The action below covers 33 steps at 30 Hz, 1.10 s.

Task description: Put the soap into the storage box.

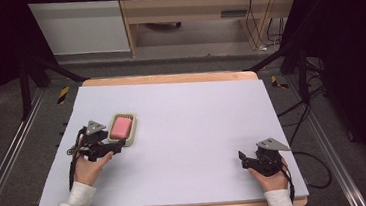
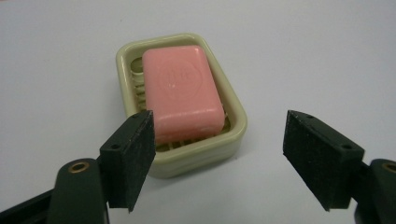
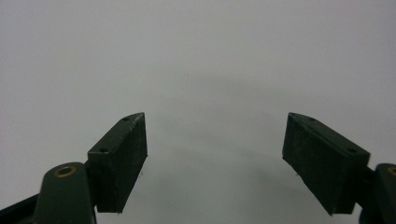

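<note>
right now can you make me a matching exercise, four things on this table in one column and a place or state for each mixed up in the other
Things:
1. pink rectangular soap bar
2. pale green plastic soap dish
3. left tongs
4. right tongs

Places or states:
a. open over bare table near the right front corner
b. lying inside a dish
c. open, just in front of the dish, touching nothing
d. standing on the white table cover, left of middle

Pairs: 1-b, 2-d, 3-c, 4-a
</note>
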Each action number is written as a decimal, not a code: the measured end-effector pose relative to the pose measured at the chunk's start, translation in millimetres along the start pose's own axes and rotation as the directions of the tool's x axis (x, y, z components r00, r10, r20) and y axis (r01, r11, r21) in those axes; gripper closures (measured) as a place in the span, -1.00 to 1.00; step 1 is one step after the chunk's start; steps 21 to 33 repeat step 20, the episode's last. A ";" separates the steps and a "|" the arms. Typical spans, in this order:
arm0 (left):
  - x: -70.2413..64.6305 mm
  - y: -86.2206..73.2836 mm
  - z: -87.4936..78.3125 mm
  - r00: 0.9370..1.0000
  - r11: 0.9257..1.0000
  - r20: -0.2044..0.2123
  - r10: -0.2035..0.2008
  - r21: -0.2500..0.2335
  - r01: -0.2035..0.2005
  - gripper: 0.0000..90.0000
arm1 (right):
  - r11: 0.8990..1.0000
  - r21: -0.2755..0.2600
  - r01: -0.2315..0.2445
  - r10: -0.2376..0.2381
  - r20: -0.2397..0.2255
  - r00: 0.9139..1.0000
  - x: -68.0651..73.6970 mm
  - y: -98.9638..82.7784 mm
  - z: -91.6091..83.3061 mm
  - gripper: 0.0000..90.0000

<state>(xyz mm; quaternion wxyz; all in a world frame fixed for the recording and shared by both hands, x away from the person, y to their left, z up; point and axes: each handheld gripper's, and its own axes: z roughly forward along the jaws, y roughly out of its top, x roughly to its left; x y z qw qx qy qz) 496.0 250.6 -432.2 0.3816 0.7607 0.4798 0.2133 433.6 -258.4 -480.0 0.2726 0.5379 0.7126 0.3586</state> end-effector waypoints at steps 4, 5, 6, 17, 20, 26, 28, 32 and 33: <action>-0.2 -12.0 -5.3 1.000 1.000 0.000 0.017 -0.001 -0.017 -0.49 | 1.000 0.009 -0.005 0.005 0.005 1.000 -1.5 -1.2 -0.3 -0.55; 0.3 -13.6 -6.6 1.000 1.000 -0.001 0.024 0.000 -0.024 -0.49 | 1.000 0.011 -0.006 0.006 0.006 1.000 -1.7 -1.6 -0.4 -0.55; 1.3 -15.9 -7.9 1.000 1.000 0.005 0.014 -0.003 -0.014 -0.50 | 1.000 0.015 -0.007 0.006 0.006 1.000 -1.8 -2.0 -0.7 -0.55; 19.1 -46.1 -15.3 0.999 0.999 -0.033 -0.023 0.042 0.025 -0.58 | 1.000 0.026 -0.012 0.012 0.016 1.000 -4.0 -5.0 -1.5 -0.63; 23.0 -50.1 -17.3 0.998 0.999 -0.043 -0.038 0.035 0.039 -0.57 | 1.000 0.025 -0.015 0.014 0.018 1.000 -3.9 -5.1 -2.5 -0.63; 23.0 -50.1 -17.3 0.998 0.999 -0.043 -0.038 0.035 0.039 -0.57 | 1.000 0.025 -0.015 0.014 0.018 1.000 -3.9 -5.1 -2.5 -0.63; 23.0 -50.1 -17.3 0.998 0.999 -0.043 -0.038 0.035 0.039 -0.57 | 1.000 0.025 -0.015 0.014 0.018 1.000 -3.9 -5.1 -2.5 -0.63; 23.0 -50.1 -17.3 0.998 0.999 -0.043 -0.038 0.035 0.039 -0.57 | 1.000 0.025 -0.015 0.014 0.018 1.000 -3.9 -5.1 -2.5 -0.63; 23.0 -50.1 -17.3 0.998 0.999 -0.043 -0.038 0.035 0.039 -0.57 | 1.000 0.025 -0.015 0.014 0.018 1.000 -3.9 -5.1 -2.5 -0.63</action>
